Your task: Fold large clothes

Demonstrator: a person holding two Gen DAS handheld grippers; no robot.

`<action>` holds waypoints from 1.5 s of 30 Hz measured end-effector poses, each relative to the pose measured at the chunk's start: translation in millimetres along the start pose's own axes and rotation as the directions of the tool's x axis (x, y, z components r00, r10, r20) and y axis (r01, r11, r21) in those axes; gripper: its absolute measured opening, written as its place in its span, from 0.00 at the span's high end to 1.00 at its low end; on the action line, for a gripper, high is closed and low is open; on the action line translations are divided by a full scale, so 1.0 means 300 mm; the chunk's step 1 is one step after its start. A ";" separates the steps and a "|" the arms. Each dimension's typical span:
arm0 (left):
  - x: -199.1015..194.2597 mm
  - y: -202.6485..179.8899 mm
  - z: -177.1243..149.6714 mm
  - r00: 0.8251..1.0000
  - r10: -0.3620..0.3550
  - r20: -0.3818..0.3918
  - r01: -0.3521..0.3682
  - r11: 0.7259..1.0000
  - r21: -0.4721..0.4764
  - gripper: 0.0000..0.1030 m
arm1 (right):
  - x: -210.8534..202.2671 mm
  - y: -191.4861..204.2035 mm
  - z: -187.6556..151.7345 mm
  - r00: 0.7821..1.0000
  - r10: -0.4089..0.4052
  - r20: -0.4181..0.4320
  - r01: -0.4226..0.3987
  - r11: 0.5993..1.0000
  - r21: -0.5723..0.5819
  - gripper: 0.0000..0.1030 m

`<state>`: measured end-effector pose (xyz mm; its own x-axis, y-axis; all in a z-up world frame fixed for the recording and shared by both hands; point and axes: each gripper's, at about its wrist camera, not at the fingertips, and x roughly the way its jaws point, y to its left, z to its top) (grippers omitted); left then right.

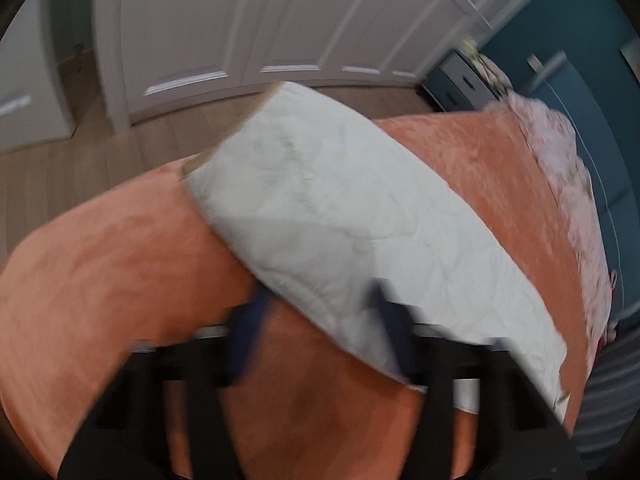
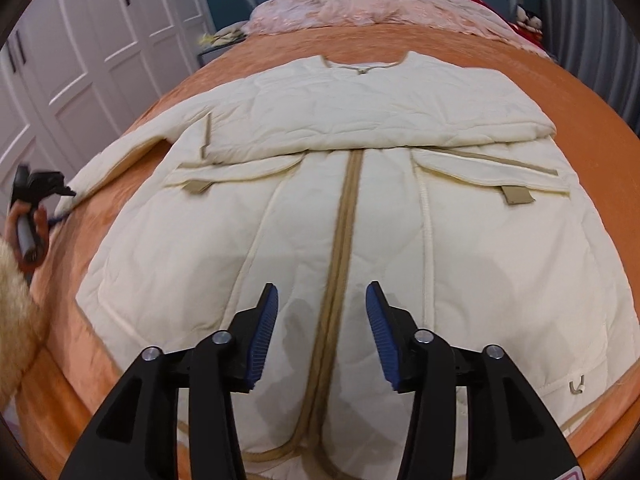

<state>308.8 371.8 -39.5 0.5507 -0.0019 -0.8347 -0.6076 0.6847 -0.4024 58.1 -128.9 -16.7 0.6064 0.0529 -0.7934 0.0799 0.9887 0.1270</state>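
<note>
A: Left wrist view, blurred. Count: one cream quilted sleeve (image 1: 340,216), one orange bedspread (image 1: 100,260), one white wardrobe (image 1: 248,20) beyond the fingertips. The left gripper (image 1: 320,300) points steeply down over the bed; the sleeve runs diagonally from just ahead of its fingers away to the upper left, tan cuff at the far end.

B: Jaw state?

A: The two blue pads sit apart with the sleeve's near edge between them. Blur hides whether they press on the cloth; cannot tell.

B: Right wrist view?

A: Sharp. Count: one cream jacket (image 2: 360,152) lying flat, front up, on the bedspread; one tan zipper strip (image 2: 340,240); two flap pockets; one pink blanket (image 2: 360,4) bunched at the far end of the bed. The right gripper (image 2: 322,332) tilts down over the hem, jaws parted, nothing between them; the zipper runs straight ahead between the fingers.

B: Other hand visible?

A: Yes, far left of the fingers: a hand (image 2: 28,224) around a gripper handle, fluffy cuff below it, its tip at the end of the jacket's outstretched sleeve.
</note>
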 end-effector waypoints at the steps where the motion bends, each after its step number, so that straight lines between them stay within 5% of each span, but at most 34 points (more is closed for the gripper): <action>1: -0.004 0.000 0.006 1.000 -0.013 -0.011 0.013 1.000 0.005 0.87 | -0.002 0.005 -0.002 1.000 0.000 0.000 0.000 1.000 -0.009 0.55; 7: -0.182 -0.216 0.017 0.990 -0.105 0.089 0.088 0.981 0.175 0.94 | -0.018 -0.003 -0.008 1.000 0.021 0.008 -0.022 1.000 0.005 0.55; 10: -0.330 -0.441 -0.036 0.972 -0.186 0.140 0.128 0.930 0.344 0.95 | -0.023 -0.018 -0.008 0.999 0.032 0.013 -0.032 0.999 0.025 0.55; 15: -0.556 -0.874 -0.305 0.920 -0.368 0.134 0.205 0.744 0.635 0.94 | -0.041 -0.050 -0.004 0.999 0.041 0.030 -0.042 0.998 0.050 0.55; 19: -0.602 -1.137 -0.616 0.894 -0.448 -0.006 0.295 0.578 0.761 0.91 | -0.071 -0.100 -0.002 0.998 0.033 0.054 -0.038 0.996 0.082 0.53; 20: -0.591 -1.172 -0.688 0.887 -0.459 -0.047 0.324 0.549 0.770 0.84 | -0.078 -0.117 -0.002 0.998 0.029 0.060 -0.034 0.995 0.091 0.52; 22: -0.559 -1.206 -0.793 0.883 -0.458 -0.107 0.367 0.529 0.765 0.40 | -0.095 -0.157 0.002 0.997 0.017 0.077 -0.026 0.993 0.117 0.48; 23: -0.537 -1.205 -0.851 0.878 -0.459 -0.134 0.394 0.536 0.747 0.18 | -0.101 -0.172 0.007 0.996 0.012 0.084 -0.023 0.992 0.127 0.47; 25: -0.501 -1.170 -0.929 0.864 -0.473 -0.172 0.445 0.561 0.698 0.17 | -0.117 -0.214 0.022 0.995 -0.001 0.102 -0.014 0.989 0.147 0.46; 28: -0.413 -1.114 -0.958 0.871 -0.421 -0.253 0.478 0.606 0.635 0.18 | -0.133 -0.284 0.069 0.991 -0.029 0.134 0.006 0.986 0.168 0.42; 29: -0.374 -1.086 -0.945 0.874 -0.405 -0.269 0.481 0.640 0.599 0.18 | -0.132 -0.305 0.089 0.989 -0.036 0.144 0.011 0.985 0.173 0.42; 35: -0.184 -0.907 -0.722 0.894 -0.346 -0.284 0.437 0.815 0.382 0.18 | -0.083 -0.449 0.264 0.983 -0.041 0.177 -0.006 0.965 0.260 0.41; 39: -0.042 -0.806 -0.605 0.887 -0.329 -0.323 0.405 0.892 0.203 0.20 | 0.011 -0.534 0.424 0.983 -0.025 0.183 -0.041 0.938 0.344 0.41; 45: 0.082 -0.760 -0.583 0.885 -0.305 -0.353 0.360 0.928 0.101 0.24 | 0.187 -0.592 0.589 0.988 0.032 0.153 -0.097 0.891 0.444 0.41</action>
<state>360.9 88.1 -33.9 0.4704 -0.4674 -0.7485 -0.3076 0.7082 -0.6355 217.8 -326.4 21.3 0.7223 0.0621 -0.6888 0.3632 0.8135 0.4542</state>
